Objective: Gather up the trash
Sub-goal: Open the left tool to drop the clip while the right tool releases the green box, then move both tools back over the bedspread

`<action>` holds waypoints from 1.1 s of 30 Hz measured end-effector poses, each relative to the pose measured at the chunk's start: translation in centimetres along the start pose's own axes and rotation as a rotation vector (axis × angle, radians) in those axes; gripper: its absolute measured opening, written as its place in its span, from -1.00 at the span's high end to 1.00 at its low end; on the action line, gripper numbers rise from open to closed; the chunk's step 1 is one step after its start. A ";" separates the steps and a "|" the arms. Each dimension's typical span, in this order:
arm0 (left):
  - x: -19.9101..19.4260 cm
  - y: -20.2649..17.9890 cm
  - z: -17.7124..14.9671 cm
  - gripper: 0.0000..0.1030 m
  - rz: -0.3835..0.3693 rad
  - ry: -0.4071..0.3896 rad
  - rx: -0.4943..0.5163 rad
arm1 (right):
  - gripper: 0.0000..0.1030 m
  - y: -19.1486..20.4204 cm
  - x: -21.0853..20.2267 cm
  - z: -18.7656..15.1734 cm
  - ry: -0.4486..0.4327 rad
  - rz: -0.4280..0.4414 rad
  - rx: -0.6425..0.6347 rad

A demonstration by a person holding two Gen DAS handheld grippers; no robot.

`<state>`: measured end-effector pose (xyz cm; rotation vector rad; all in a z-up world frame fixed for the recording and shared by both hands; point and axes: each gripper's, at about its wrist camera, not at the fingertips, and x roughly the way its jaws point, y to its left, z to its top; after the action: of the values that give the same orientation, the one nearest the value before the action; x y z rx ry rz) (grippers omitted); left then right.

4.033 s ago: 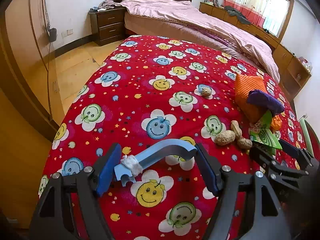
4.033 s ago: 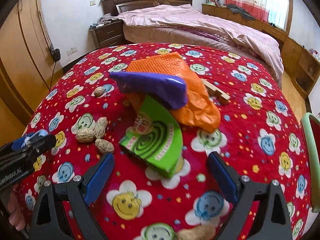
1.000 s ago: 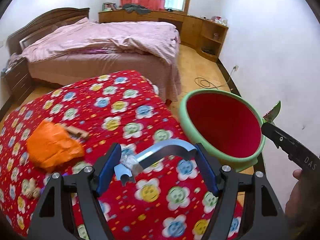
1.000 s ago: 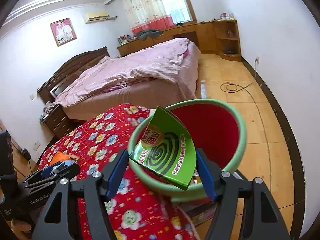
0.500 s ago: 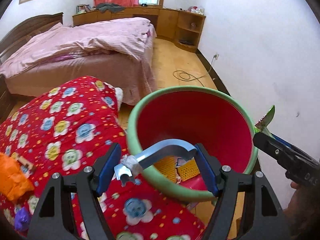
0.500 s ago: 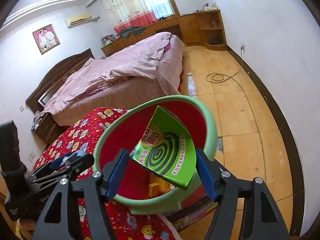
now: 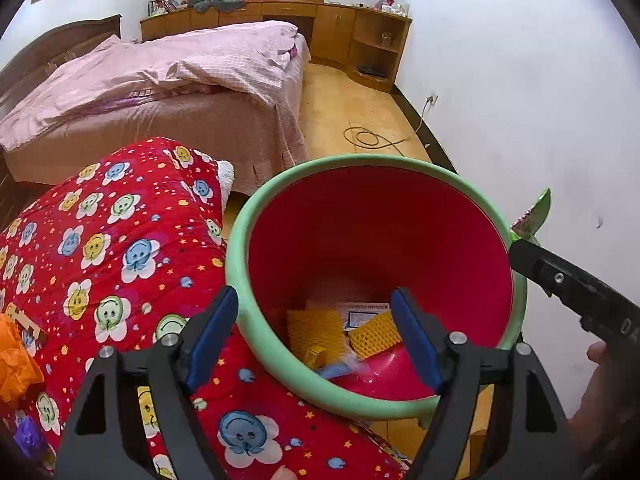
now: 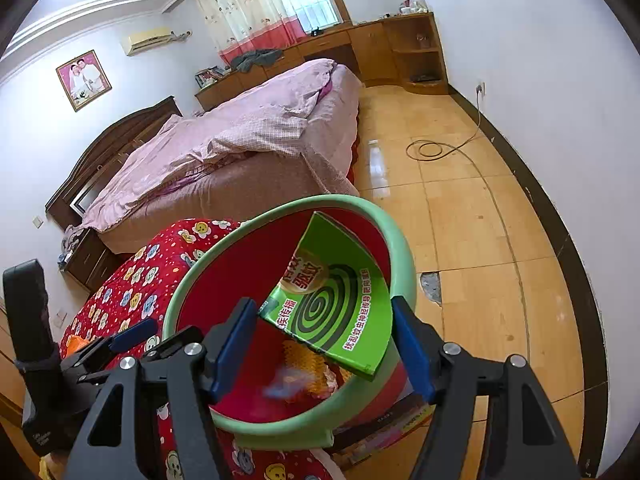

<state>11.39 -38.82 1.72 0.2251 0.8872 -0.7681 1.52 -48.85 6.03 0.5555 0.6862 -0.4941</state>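
A red bin with a green rim (image 7: 240, 240) (image 8: 404, 264) stands beside the red smiley quilt (image 7: 104, 248). My left gripper (image 7: 316, 330) is open and empty above the bin's near edge. The light blue curved piece (image 7: 334, 370) lies at the bin's bottom among yellow mesh scraps (image 7: 316, 330). My right gripper (image 8: 324, 344) is shut on a green mosquito-coil box (image 8: 336, 296) and holds it over the bin's mouth. That box's tip (image 7: 536, 212) shows at the right in the left wrist view.
An orange bag (image 7: 14, 360) and a purple scrap (image 7: 28, 438) lie on the quilt at the left. A pink-covered bed (image 7: 168, 92) stands beyond. Wooden floor with a coiled cable (image 8: 430, 148) lies to the right, along a white wall.
My left gripper has opened and the light blue curved piece has dropped into the bin. My right gripper has held the green box over the bin throughout.
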 end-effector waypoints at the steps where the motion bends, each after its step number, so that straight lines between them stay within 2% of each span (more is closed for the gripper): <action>1: -0.1 0.1 0.0 -0.52 0.001 -0.001 -0.004 | -0.36 0.0 0.1 0.0 0.002 0.001 0.000; 9: -1.7 2.3 -0.8 -0.52 -0.021 0.003 -0.097 | -0.38 0.9 1.5 0.3 0.028 0.011 -0.023; 13: -3.3 3.2 -1.3 -0.52 -0.006 -0.019 -0.122 | -0.39 1.4 2.3 0.2 0.056 0.015 -0.027; 16: -4.6 4.1 -1.8 -0.52 0.004 -0.035 -0.146 | -0.61 1.9 2.3 0.0 0.055 0.010 -0.042; 17: -4.8 4.3 -1.8 -0.52 0.008 -0.036 -0.150 | -0.63 2.1 2.2 0.0 0.051 0.011 -0.047; 33: -10.2 9.1 -5.0 -0.52 0.106 -0.086 -0.246 | -0.64 5.2 -0.9 -1.9 0.009 0.044 -0.054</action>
<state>10.64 -24.70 5.25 0.0216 0.8723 -0.5599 3.20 -43.58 7.06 0.5211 0.6930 -0.4312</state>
